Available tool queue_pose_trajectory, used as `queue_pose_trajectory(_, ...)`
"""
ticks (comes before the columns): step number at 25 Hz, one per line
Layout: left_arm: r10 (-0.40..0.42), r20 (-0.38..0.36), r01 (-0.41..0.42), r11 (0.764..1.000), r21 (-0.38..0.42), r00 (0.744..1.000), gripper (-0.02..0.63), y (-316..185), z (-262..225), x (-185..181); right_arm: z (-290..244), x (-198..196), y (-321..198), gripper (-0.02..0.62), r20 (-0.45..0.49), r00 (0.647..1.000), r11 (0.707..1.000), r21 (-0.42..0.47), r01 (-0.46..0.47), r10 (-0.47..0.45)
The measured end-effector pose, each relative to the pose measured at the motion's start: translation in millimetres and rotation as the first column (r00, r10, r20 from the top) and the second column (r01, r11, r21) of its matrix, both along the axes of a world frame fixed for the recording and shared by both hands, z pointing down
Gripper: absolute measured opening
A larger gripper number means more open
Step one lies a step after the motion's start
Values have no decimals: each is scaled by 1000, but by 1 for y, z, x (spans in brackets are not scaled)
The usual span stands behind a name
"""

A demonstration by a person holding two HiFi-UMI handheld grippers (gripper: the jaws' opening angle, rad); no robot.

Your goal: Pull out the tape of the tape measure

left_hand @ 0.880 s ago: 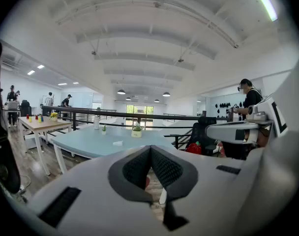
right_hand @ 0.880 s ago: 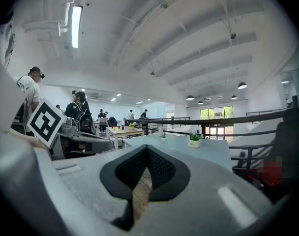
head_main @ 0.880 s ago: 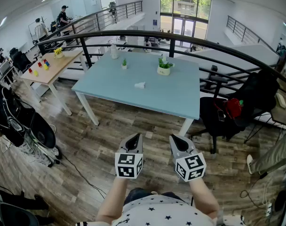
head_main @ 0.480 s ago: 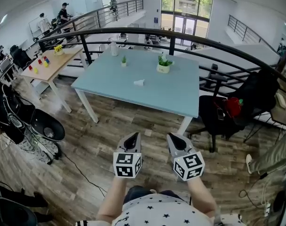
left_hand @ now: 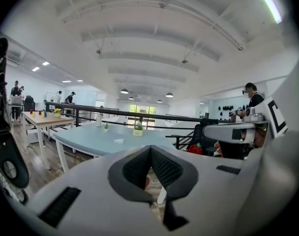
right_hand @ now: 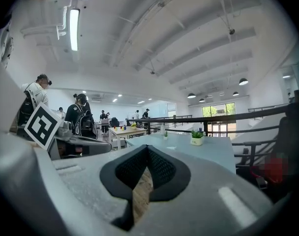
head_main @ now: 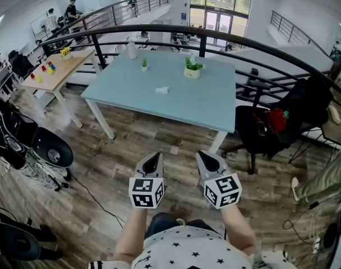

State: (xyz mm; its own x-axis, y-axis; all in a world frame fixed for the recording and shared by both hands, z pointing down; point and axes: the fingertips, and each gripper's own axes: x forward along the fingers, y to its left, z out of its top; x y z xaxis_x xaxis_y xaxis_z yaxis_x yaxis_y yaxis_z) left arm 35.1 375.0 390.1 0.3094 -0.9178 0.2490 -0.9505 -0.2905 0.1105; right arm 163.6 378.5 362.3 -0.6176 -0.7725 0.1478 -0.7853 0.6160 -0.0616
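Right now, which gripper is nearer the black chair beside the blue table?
Right. The right gripper hangs just left of the black chair; the left gripper is farther left, on the right gripper's far side.

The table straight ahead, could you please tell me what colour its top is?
Light blue; the table shows best in the head view.

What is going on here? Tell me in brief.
A person stands short of a light blue table, holding the left gripper and the right gripper side by side over the wooden floor, both shut and empty. A small white object and a potted plant sit on the table. Neither gripper touches anything yet.
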Motion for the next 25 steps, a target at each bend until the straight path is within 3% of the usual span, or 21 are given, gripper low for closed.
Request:
queue_pose_trajectory(12,-31,0,31,999,-17,1000,3,-10,5,-9,17,-8,-19,15,35,999,997,-71,19,-16)
queue_pose_trajectory(16,-22,-5,22,999,-25,1000,48,-24,9,-11,23,-13,-31,28,30,999,996,-80,32,-29)
queue_pose_trajectory(25,-3,-6,3,1000,-23,1000,130,-85,16,-36,33,-42,-96,158,10,999,995,-91,50,-50)
